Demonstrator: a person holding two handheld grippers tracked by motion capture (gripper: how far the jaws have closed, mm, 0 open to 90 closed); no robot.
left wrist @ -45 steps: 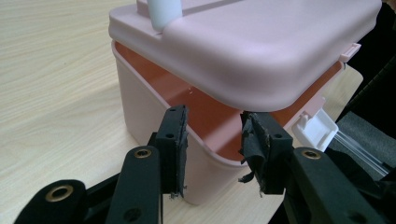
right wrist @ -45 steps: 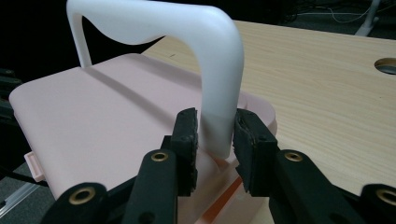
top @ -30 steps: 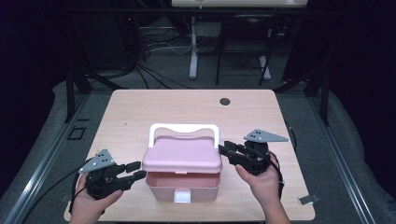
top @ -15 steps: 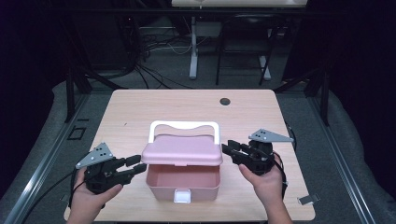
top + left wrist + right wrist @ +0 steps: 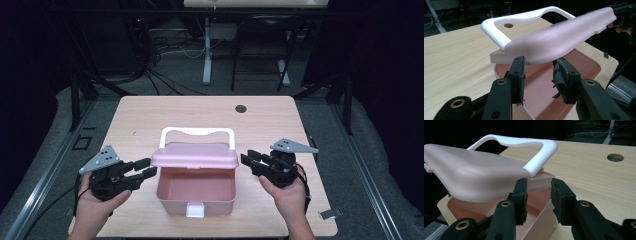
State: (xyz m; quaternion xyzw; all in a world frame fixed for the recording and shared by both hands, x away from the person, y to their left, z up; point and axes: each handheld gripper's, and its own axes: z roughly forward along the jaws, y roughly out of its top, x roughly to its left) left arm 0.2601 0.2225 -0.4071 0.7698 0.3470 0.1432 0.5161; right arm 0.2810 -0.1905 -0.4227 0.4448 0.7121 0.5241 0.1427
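A pink box (image 5: 210, 205) stands at the table's front middle, and I can see into it. Its pink lid (image 5: 195, 155) is tilted up at the front, the white handle (image 5: 197, 132) behind it. My left gripper (image 5: 145, 168) is open at the lid's left end. In the left gripper view the lid (image 5: 559, 37) lies across and just above the spread jaw tips of the left gripper (image 5: 539, 72). My right gripper (image 5: 248, 161) is open at the lid's right end. Its jaws have just been opening. The right gripper view shows the lid's corner (image 5: 474, 175) over the right gripper (image 5: 539, 192), unpinched.
The wooden table (image 5: 150, 120) has a round cable hole (image 5: 241, 108) at the back right. A small metal clip (image 5: 330, 214) sits at the front right edge. Cables and desk legs lie on the dark floor beyond the table.
The lid has swung up from nearly flat on the box to tilted open. My left gripper rose with the lid's left end. The right jaws spread a little wider.
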